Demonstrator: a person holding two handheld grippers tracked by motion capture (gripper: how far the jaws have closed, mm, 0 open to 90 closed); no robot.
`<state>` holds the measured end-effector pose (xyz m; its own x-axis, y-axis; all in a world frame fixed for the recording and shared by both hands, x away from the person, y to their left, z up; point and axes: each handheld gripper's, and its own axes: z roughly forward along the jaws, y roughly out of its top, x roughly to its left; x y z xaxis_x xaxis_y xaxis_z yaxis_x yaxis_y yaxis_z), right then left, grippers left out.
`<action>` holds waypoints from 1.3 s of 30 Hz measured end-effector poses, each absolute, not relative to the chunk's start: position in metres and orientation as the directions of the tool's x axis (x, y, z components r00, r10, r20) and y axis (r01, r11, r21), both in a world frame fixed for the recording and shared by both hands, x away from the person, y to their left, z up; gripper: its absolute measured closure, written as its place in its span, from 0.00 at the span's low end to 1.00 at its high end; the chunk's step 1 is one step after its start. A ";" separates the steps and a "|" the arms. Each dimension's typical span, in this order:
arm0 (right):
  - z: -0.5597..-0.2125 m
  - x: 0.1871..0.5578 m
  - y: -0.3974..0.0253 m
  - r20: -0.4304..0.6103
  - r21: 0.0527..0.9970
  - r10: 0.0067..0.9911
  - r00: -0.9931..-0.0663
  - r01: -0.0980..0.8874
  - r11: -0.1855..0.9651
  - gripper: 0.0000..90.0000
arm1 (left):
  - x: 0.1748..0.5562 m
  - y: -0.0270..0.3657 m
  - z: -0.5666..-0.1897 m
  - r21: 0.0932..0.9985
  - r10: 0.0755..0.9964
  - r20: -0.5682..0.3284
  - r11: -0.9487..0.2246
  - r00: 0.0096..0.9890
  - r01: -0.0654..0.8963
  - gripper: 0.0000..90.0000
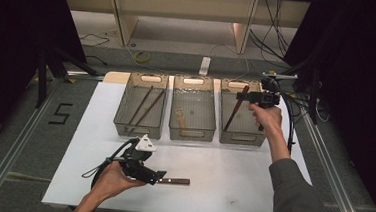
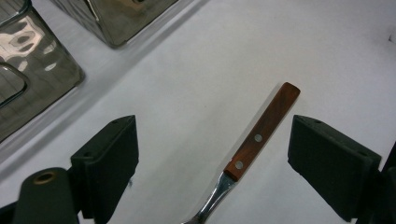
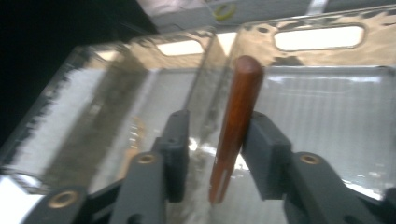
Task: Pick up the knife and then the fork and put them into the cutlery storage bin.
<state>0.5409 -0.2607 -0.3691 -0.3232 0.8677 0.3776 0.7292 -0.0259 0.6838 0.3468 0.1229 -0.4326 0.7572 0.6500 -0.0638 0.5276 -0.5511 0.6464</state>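
A piece of cutlery with a wooden handle (image 2: 261, 133) lies flat on the white table (image 1: 231, 181), near its front edge; two rivets show in the wood, and a metal neck runs back toward the camera in the left gripper view. The left gripper (image 1: 160, 176) sits low over it with its jaws spread wide, one on each side of the handle and touching neither side of it. Farther back, the right gripper (image 1: 244, 96) is held above the right bin (image 1: 262, 126), the rightmost of three clear bins standing in a row along the far side of the table. Its jaws stand a little apart with a second wooden-handled utensil (image 3: 233, 126) between them; the handle leans against one jaw with a gap on the other side, so I cannot tell whether it is firmly pinched. That utensil slants down into the bin. The middle bin (image 1: 175, 120) holds a small pale item, and the left bin (image 1: 121, 116) holds two long dark sticks (image 1: 145, 105).
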 end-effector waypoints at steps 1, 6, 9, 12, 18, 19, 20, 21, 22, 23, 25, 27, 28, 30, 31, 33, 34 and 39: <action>-0.369 0.541 -0.261 0.358 0.691 0.879 -0.315 0.722 -0.023 0.59 | 0.347 0.123 -0.433 0.644 0.647 -0.062 -0.556 0.760 0.526 0.18; -0.365 0.537 -0.262 0.286 0.724 0.906 -0.311 0.689 0.008 0.57 | 0.347 0.122 -0.434 0.639 0.648 -0.059 -0.560 0.759 0.528 0.18; -0.362 0.535 -0.258 0.217 0.731 0.922 -0.321 0.680 0.065 0.55 | 0.348 0.122 -0.435 0.636 0.649 -0.058 -0.561 0.759 0.529 0.18; -0.361 0.533 -0.257 0.212 0.735 0.919 -0.333 0.674 0.075 0.53 | 0.347 0.122 -0.435 0.636 0.651 -0.058 -0.560 0.757 0.531 0.18; -0.360 0.521 -0.258 0.263 0.748 0.886 -0.382 0.661 0.063 0.42 | 0.348 0.123 -0.434 0.635 0.650 -0.055 -0.563 0.758 0.529 0.18; -0.360 0.517 -0.258 0.266 0.753 0.879 -0.397 0.654 0.067 0.41 | 0.349 0.123 -0.434 0.633 0.650 -0.055 -0.564 0.758 0.530 0.18; -0.359 0.512 -0.257 0.268 0.758 0.871 -0.411 0.648 0.073 0.41 | 0.349 0.123 -0.434 0.628 0.648 -0.055 -0.569 0.759 0.532 0.18; -0.357 0.507 -0.257 0.268 0.764 0.864 -0.427 0.640 0.079 0.40 | 0.350 0.123 -0.434 0.624 0.648 -0.056 -0.571 0.759 0.533 0.18; -0.355 0.501 -0.257 0.271 0.769 0.854 -0.443 0.634 0.084 0.39 | 0.350 0.123 -0.433 0.620 0.650 -0.057 -0.572 0.758 0.537 0.18; -0.353 0.494 -0.256 0.271 0.779 0.844 -0.463 0.621 0.091 0.39 | 0.350 0.123 -0.433 0.619 0.651 -0.061 -0.570 0.757 0.540 0.18; -0.350 0.479 -0.255 0.263 0.794 0.825 -0.500 0.598 0.109 0.39 | 0.351 0.122 -0.432 0.609 0.640 -0.063 -0.583 0.766 0.537 0.19; -0.348 0.463 -0.254 0.249 0.810 0.807 -0.536 0.572 0.129 0.37 | 0.352 0.120 -0.432 0.600 0.636 -0.071 -0.588 0.769 0.542 0.19; -0.348 0.455 -0.253 0.248 0.816 0.798 -0.550 0.563 0.134 0.37 | 0.353 0.118 -0.432 0.591 0.628 -0.071 -0.599 0.775 0.540 0.20; -0.351 0.438 -0.252 0.255 0.834 0.779 -0.573 0.539 0.123 0.37 | 0.354 0.114 -0.434 0.566 0.616 -0.068 -0.624 0.785 0.538 0.20; -0.355 0.431 -0.251 0.263 0.835 0.767 -0.585 0.537 0.124 0.36 | 0.354 0.112 -0.436 0.555 0.613 -0.054 -0.638 0.788 0.534 0.21; -0.364 0.419 -0.249 0.260 0.833 0.754 -0.604 0.534 0.140 0.35 | 0.354 0.109 -0.439 0.534 0.609 -0.041 -0.656 0.792 0.533 0.21; -0.368 0.413 -0.248 0.260 0.834 0.749 -0.610 0.533 0.144 0.35 | 0.354 0.107 -0.439 0.525 0.603 -0.045 -0.664 0.797 0.532 0.21; -0.381 0.388 -0.246 0.235 0.842 0.737 -0.633 0.511 0.171 0.35 | 0.356 0.101 -0.440 0.475 0.577 -0.039 -0.708 0.816 0.523 0.26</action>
